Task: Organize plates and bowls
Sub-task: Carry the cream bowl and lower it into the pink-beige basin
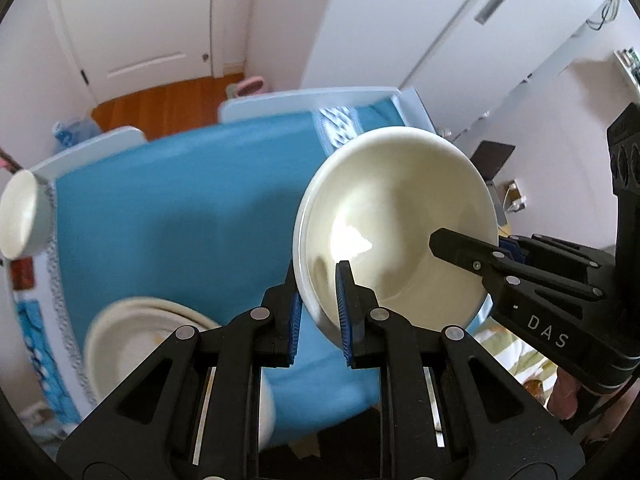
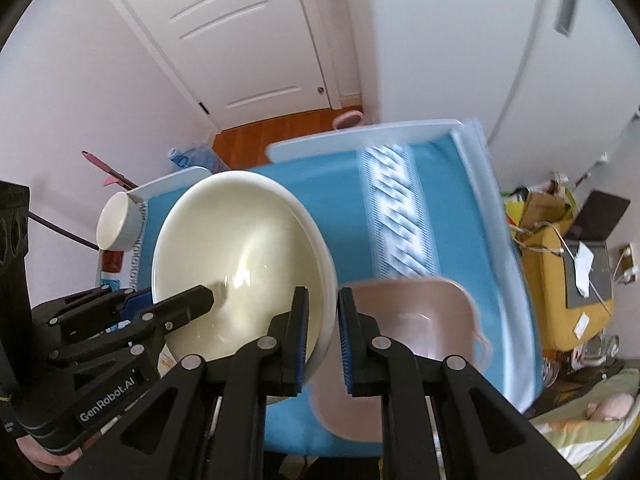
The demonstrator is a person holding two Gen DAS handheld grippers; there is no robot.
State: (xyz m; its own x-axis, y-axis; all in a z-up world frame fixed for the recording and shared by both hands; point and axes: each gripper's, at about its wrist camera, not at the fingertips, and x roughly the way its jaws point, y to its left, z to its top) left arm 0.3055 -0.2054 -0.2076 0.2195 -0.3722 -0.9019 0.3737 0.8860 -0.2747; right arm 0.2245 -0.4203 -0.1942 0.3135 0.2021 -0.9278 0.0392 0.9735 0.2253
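A large cream bowl [image 1: 396,216] is held tilted in the air above the blue table, gripped at opposite rims by both grippers. My left gripper [image 1: 320,312] is shut on its near rim. My right gripper [image 2: 323,340] is shut on the other rim; the bowl also shows in the right wrist view [image 2: 240,264]. The right gripper shows in the left wrist view [image 1: 472,252], and the left gripper in the right wrist view [image 2: 176,304]. A stack of cream plates [image 1: 132,336] lies on the table below left. A small white bowl [image 1: 22,220] sits at the table's far left corner.
The table has a blue cloth [image 1: 180,208] with a white patterned band [image 2: 400,216]. A pink plastic basin [image 2: 416,320] sits on the table under my right gripper. Two white chair backs [image 1: 280,104] stand behind the table. A yellow box with clutter [image 2: 568,264] stands on the right.
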